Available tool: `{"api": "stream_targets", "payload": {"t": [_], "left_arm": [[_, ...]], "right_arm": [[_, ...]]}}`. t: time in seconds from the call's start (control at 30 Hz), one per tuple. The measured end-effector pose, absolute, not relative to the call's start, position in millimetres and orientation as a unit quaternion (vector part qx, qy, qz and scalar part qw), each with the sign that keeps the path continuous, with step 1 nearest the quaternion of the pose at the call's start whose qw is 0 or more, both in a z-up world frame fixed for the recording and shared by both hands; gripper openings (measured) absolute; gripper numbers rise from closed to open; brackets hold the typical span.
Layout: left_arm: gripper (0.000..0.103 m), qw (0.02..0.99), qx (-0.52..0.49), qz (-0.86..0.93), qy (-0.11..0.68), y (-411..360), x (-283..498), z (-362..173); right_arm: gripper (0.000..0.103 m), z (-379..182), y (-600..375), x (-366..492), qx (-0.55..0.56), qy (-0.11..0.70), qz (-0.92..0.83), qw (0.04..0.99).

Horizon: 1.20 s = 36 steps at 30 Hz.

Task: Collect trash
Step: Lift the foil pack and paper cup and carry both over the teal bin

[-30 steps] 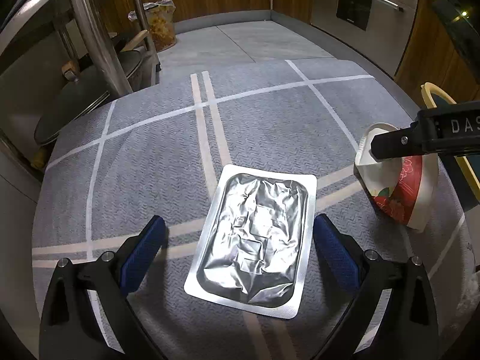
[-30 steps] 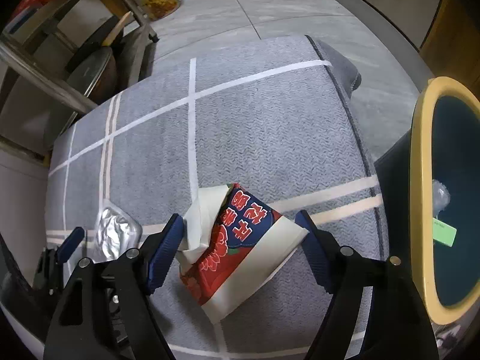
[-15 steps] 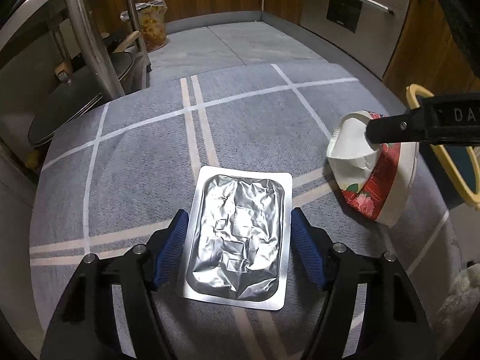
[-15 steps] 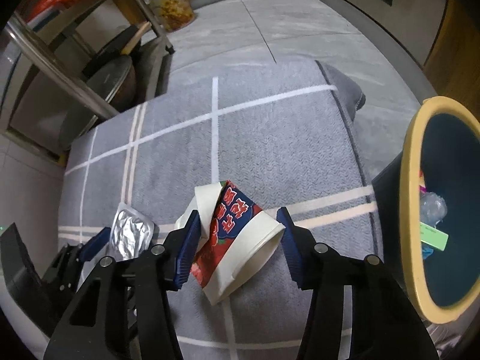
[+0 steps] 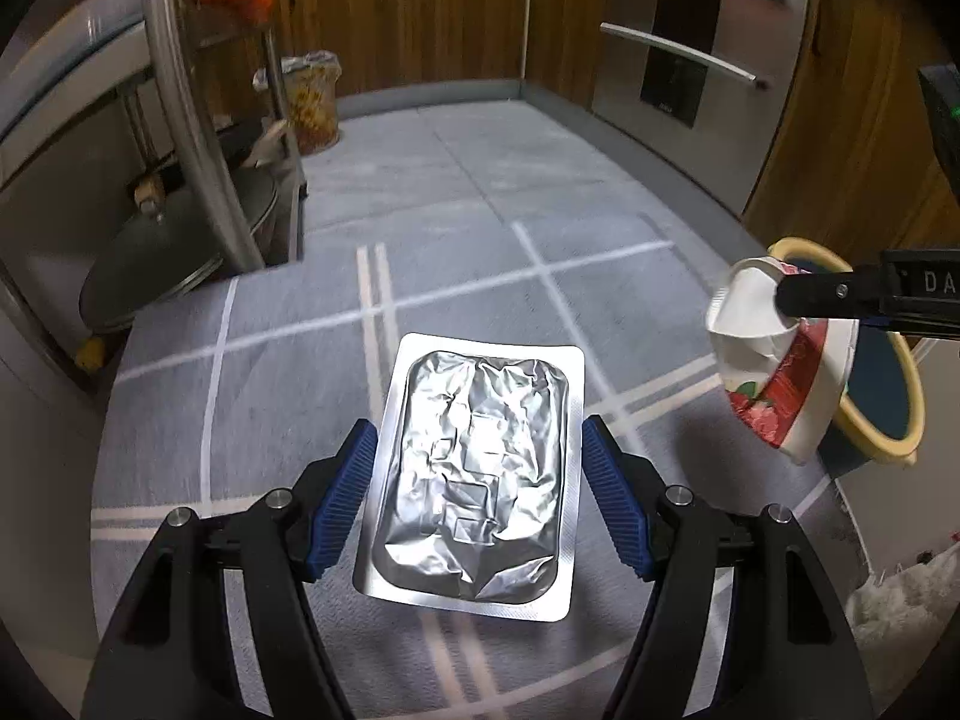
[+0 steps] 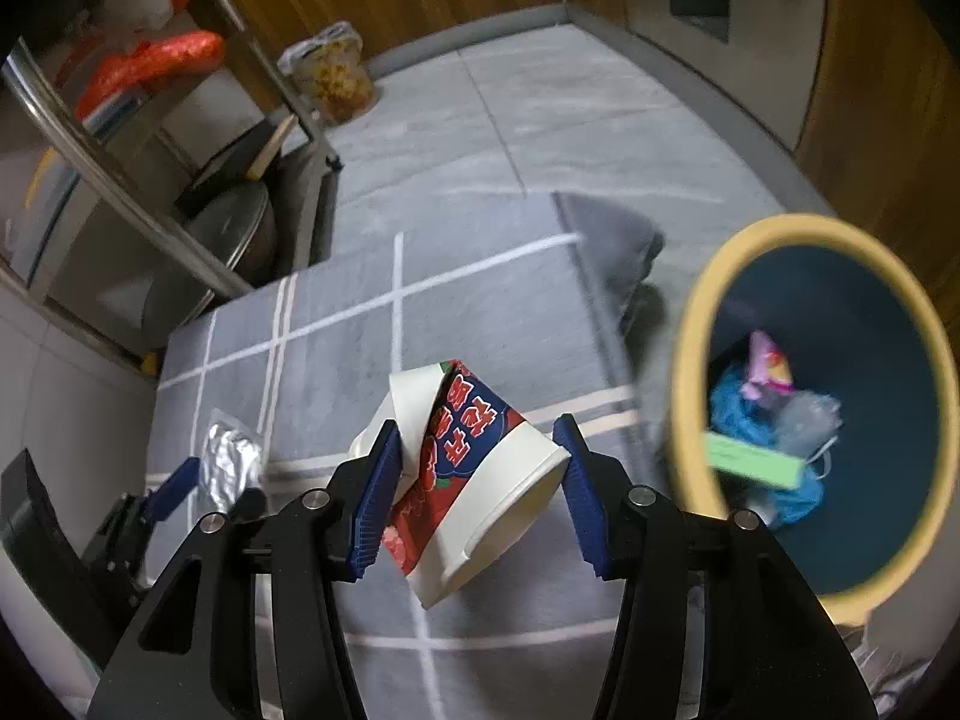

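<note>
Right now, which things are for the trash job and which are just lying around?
For the job: foil pack in the left gripper; paper cup in the right gripper; bin.

Just lying about: pot lid, snack bag, rug.

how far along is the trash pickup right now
Done: the bin already holds some rubbish. In hand: the left gripper is clamped on the foil pack, the right gripper on the crushed paper cup. Left: drop both into the bin. No other loose trash shows on the grey rug.
</note>
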<state>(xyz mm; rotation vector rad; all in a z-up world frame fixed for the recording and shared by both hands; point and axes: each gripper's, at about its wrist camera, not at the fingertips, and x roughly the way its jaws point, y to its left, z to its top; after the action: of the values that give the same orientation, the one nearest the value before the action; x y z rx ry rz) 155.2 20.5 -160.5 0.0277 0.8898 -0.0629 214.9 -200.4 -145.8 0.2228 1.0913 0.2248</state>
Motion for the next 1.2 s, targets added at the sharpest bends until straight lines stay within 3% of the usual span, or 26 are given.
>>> {"api": "stream_targets", "payload": {"t": [0.5,0.8,1.2], "left_arm": [[0.069,0.923,0.042,-0.127,0.362,-91,154,-106],[0.069,0.912,0.053,-0.199,0.354,-174,163,-105],[0.07,0.878,0.101,-0.25,0.396,-258,184,-158]], "right_arm": [[0.053,-66,-336,190,0.119,0.454,0.039,0.882],[0.053,-90,-407,183,0.167,0.463,-0.016,0.87],[0.055,-130,-438,216,0.154,0.513,-0.071,0.842]]}}
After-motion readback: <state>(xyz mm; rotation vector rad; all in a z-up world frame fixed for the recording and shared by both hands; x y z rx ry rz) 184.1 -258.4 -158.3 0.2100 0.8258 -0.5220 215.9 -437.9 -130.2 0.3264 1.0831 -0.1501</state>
